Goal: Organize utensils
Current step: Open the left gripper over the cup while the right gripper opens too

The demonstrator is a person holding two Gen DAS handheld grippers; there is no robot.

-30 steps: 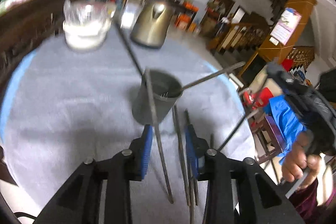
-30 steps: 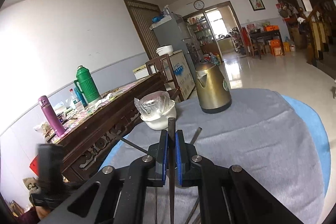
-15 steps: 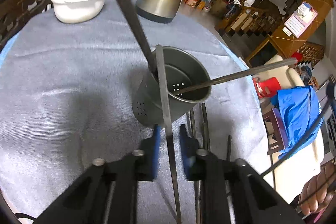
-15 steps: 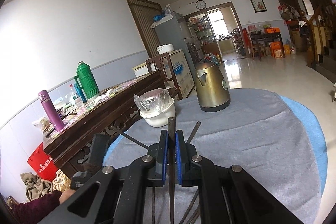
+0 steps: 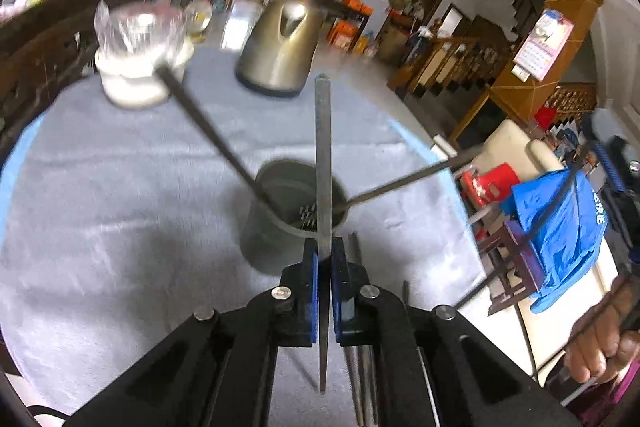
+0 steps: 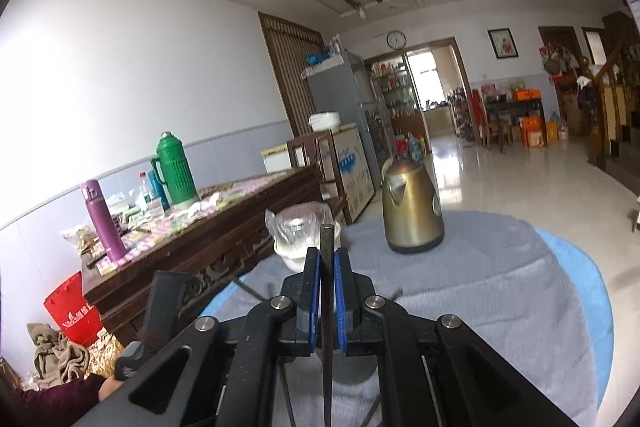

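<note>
My left gripper (image 5: 324, 251) is shut on a flat metal utensil (image 5: 322, 155) that stands upright just in front of a grey perforated metal holder (image 5: 288, 215) on the grey cloth. Two utensil handles (image 5: 208, 131) lean out of the holder. Several more utensils (image 5: 358, 367) lie on the cloth under the gripper. My right gripper (image 6: 327, 259) is shut on a dark metal utensil (image 6: 327, 247), held upright above the table; it also shows at the right edge of the left wrist view (image 5: 608, 163).
A brass-coloured kettle (image 5: 280, 51) and a plastic-covered white bowl (image 5: 136, 67) stand at the far side of the round table (image 6: 500, 287). A long wooden side table (image 6: 192, 239) with flasks stands to the left. Chairs and a blue cloth (image 5: 560, 227) are beyond the table's right edge.
My left gripper closed on the flat utensil lying by the holder and lifted it upright. My right gripper kept its utensil and barely moved.
</note>
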